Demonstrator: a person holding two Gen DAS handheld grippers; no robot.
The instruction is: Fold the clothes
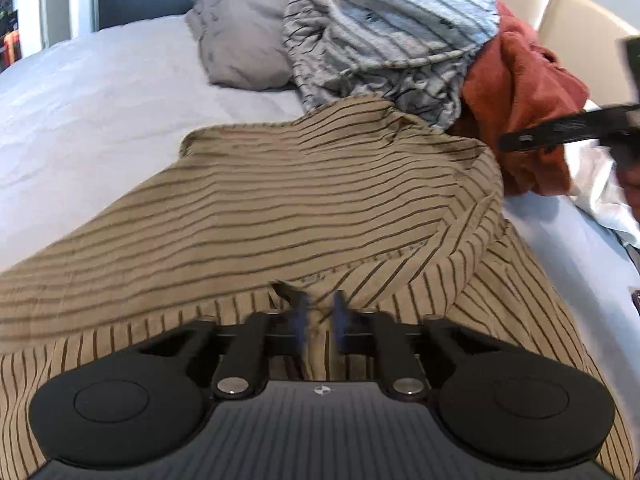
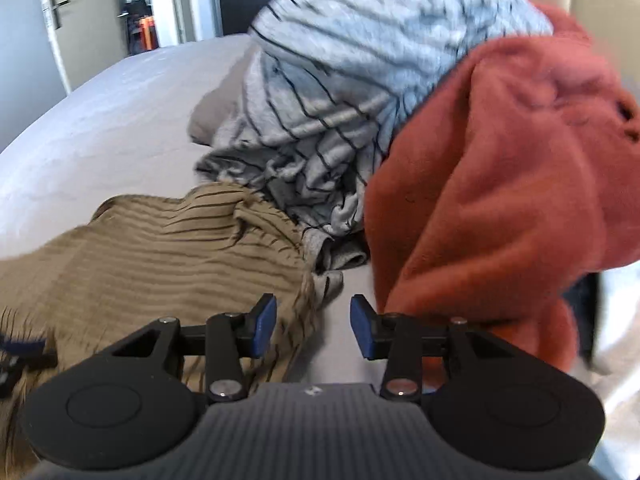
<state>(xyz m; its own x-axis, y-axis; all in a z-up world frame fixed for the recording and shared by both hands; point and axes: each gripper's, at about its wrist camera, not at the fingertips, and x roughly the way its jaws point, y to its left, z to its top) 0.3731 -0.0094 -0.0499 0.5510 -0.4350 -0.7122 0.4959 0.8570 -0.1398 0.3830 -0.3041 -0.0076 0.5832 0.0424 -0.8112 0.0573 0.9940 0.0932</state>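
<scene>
A tan shirt with dark stripes (image 1: 280,200) lies spread on the bed, one part folded over the rest. My left gripper (image 1: 320,314) is shut on a pinch of its cloth at the near fold. The same tan shirt (image 2: 160,248) fills the lower left of the right wrist view. My right gripper (image 2: 314,322) is open and holds nothing; its left finger (image 2: 266,318) hangs over the shirt's right edge and the other over bare sheet. A blurred black shape at the right edge of the left wrist view is the right gripper's body (image 1: 568,130).
Behind the shirt lies a heap of a grey striped garment (image 1: 392,40) and a rust-red fleece (image 2: 500,184). A grey pillow (image 1: 240,40) lies at the back. The pale bed sheet (image 1: 100,100) stretches to the left. A beige headboard (image 1: 580,12) stands at the right, a door (image 2: 80,20) at the far left.
</scene>
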